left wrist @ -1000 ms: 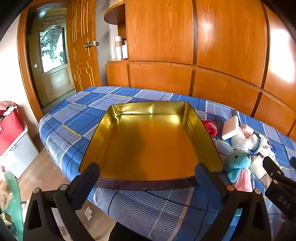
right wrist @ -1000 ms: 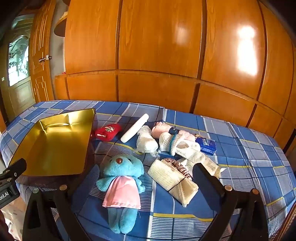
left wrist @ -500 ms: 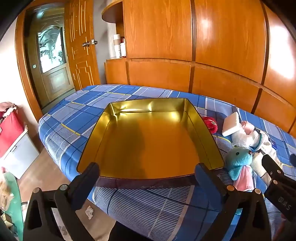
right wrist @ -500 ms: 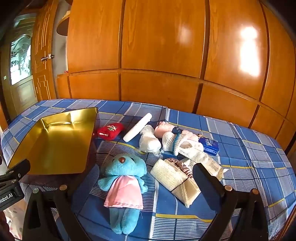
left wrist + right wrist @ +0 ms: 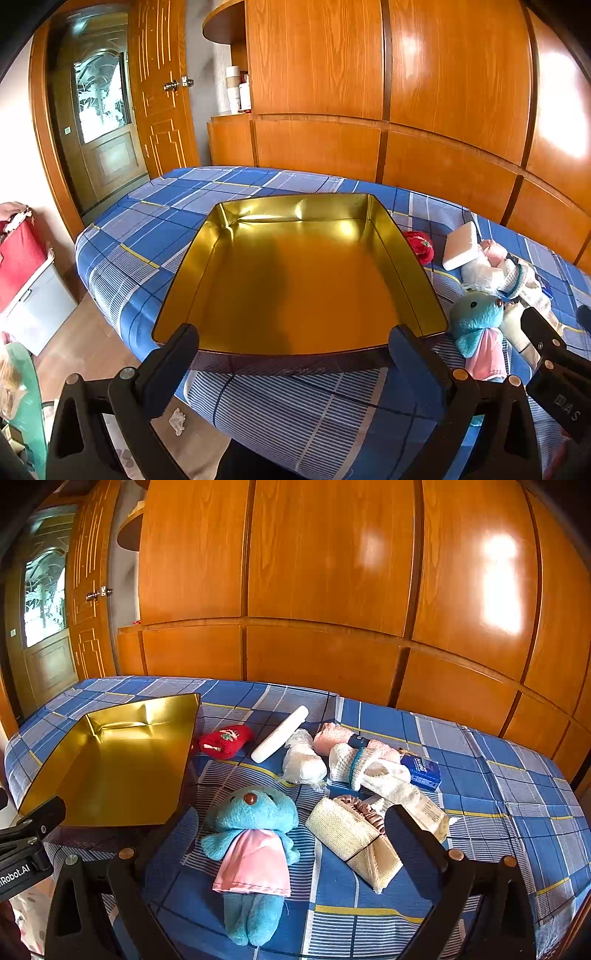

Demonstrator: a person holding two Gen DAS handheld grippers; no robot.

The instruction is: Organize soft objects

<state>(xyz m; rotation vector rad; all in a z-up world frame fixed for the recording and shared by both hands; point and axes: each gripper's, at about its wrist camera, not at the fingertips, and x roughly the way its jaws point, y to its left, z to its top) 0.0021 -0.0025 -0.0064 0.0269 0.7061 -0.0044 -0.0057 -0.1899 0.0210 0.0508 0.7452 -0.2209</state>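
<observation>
A: Wood-panelled bedroom, blue plaid bed [image 5: 480,775]. Taking the gold tray [image 5: 303,280] as landmark, what lies where?

B: Left gripper [image 5: 295,350] hangs at the tray's near rim, fingers apart, holding nothing. Right of the tray lies the blue plush bear [image 5: 255,845], long axis running toward the right gripper [image 5: 288,834], which is also spread and empty, straddling it. I judge the right hand nearer; the other soft things lie beyond.

Left gripper [image 5: 293,345] pulls back slightly from gold tray [image 5: 258,210]; right gripper [image 5: 290,829] rises a little, blue teddy [image 5: 255,834] sits lower between fingers.
</observation>
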